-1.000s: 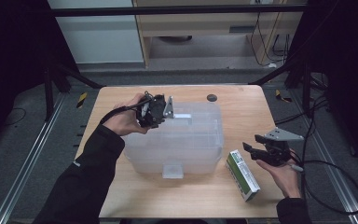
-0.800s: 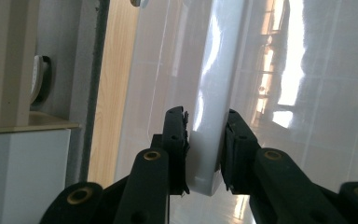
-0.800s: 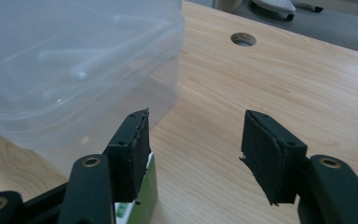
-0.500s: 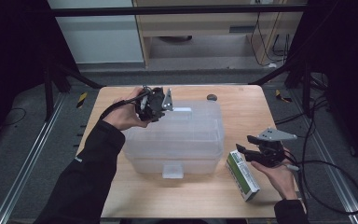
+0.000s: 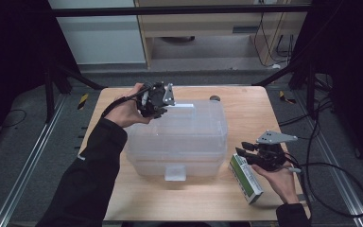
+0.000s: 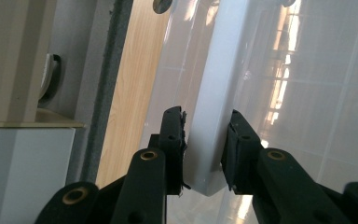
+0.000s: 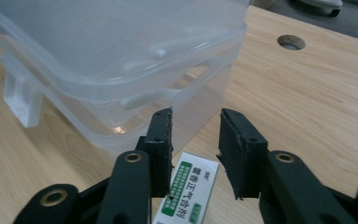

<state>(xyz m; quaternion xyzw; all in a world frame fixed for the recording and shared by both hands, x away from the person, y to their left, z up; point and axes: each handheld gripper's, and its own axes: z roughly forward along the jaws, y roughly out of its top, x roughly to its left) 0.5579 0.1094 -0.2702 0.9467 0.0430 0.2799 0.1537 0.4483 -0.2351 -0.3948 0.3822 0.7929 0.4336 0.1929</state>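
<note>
A clear plastic storage box with its lid on stands mid-table. At its far left corner my left gripper is shut on the box's white latch; both pads press its sides. A green-and-white carton lies flat on the table to the right of the box. My right gripper hovers just above the carton's far end, pointing at the box. Its jaws have just been closing, with a gap still showing and nothing between the fingertips.
The wooden table has a round hole near its far edge, behind the box. A front latch sticks out on the box's near side. The right gripper's cable trails off the table's right edge.
My right gripper has shifted left over the carton, closer to the box, and its jaws have narrowed. The left gripper stays at the box's far corner.
</note>
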